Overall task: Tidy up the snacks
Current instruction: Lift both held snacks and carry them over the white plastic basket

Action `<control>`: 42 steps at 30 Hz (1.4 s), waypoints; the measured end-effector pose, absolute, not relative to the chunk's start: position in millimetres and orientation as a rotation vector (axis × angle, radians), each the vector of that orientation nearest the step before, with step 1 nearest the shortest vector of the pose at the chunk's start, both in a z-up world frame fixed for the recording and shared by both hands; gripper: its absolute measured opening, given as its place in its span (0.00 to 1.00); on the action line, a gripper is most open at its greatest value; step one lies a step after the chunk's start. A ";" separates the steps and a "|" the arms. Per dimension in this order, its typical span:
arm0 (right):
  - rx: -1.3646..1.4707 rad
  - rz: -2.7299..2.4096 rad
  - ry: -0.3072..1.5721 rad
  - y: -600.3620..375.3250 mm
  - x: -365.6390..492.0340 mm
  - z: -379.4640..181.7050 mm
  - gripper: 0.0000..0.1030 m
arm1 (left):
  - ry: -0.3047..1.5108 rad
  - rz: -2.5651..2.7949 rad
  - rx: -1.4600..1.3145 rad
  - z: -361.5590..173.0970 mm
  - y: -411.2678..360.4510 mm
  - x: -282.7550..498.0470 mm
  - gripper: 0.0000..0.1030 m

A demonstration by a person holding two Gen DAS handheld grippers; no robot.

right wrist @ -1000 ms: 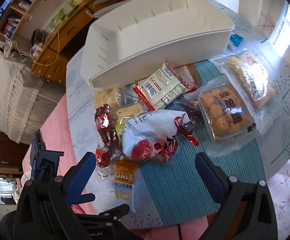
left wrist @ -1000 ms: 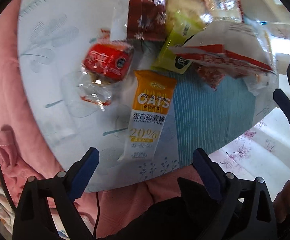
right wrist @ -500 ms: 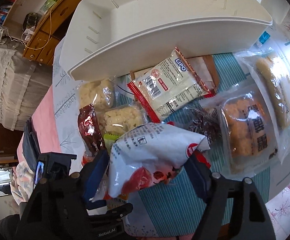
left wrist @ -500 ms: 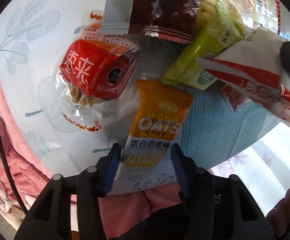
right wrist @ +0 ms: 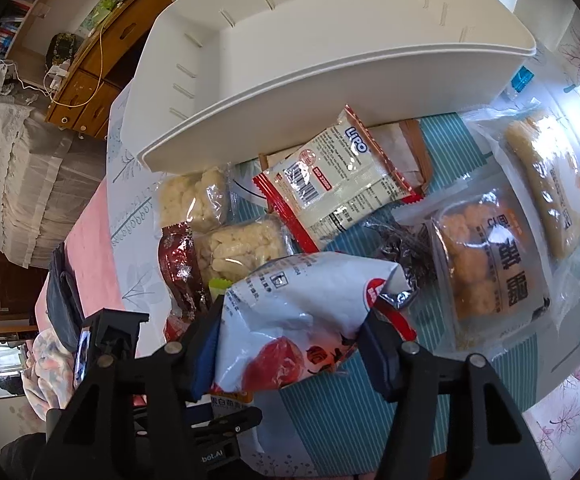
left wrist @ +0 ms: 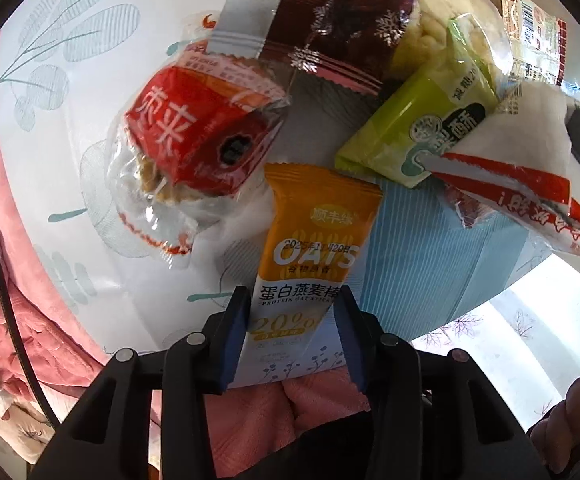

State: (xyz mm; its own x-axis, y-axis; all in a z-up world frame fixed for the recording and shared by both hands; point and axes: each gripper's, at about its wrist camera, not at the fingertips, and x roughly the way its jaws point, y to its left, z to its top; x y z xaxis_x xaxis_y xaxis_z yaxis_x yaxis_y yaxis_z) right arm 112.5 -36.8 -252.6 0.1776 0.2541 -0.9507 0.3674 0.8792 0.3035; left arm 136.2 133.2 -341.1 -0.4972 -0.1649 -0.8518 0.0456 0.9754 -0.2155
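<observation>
- Step in hand: double pick-up from the snack pile, one packet per hand-held gripper, nothing in the bin yet as far as I can see.
- My left hand-held gripper (left wrist: 292, 330): jaws have just been closing, blue pads now against both edges of the oat protein bar (left wrist: 310, 252), gripping its lower end. Bar lies at 6 o'clock of the pile, half on the white leaf-print tabletop (left wrist: 50, 92), half on the striped teal mat (left wrist: 430, 256).
- Around the bar: red-wrapped pastry (left wrist: 194, 140) at 10 o'clock, touching; green packet (left wrist: 418, 132) at 2 o'clock; dark red snowflake wrapper (left wrist: 330, 20) at 12.
- My right hand-held gripper (right wrist: 288, 334): jaws have just been closing on the white puffy bag with red fruit print (right wrist: 302, 320); pads press its sides, bag crumpled between them.
- White storage bin (right wrist: 330, 80) sits at 12 o'clock beyond the pile, looks empty from what shows.
- Not yet handled: Lipo packet (right wrist: 342, 176) just below the bin wall, fried-snack pouch (right wrist: 490, 264) at 3 o'clock, puffed rice cakes (right wrist: 242, 246) at 11.
- Next move, my guess: lift both packets clear of neighbours, carry toward 12 o'clock, release over the bin. Watch the pastry dragging along with the bar; the puffy bag may slip.
</observation>
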 end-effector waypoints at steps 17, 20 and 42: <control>0.548 -0.090 1.268 -26.9 65.9 -205.7 0.57 | 1.872 -0.242 -0.117 -278.2 181.7 87.6 0.40; 0.545 -0.087 1.238 -24.2 56.4 -196.4 0.57 | 1.826 -0.259 -0.122 -258.7 193.0 80.9 0.40; 0.627 0.067 1.108 -45.0 69.3 -119.6 0.57 | 1.455 -0.322 -0.167 -65.4 166.1 129.8 0.40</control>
State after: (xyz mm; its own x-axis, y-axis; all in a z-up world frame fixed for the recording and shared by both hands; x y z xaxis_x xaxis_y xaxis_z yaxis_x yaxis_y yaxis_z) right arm 69.3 -45.0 -119.6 0.4627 0.3529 -0.8132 0.2526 0.8268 0.5026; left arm 129.8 166.1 -65.4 0.0831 -0.3144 -0.9456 0.1138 0.9457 -0.3044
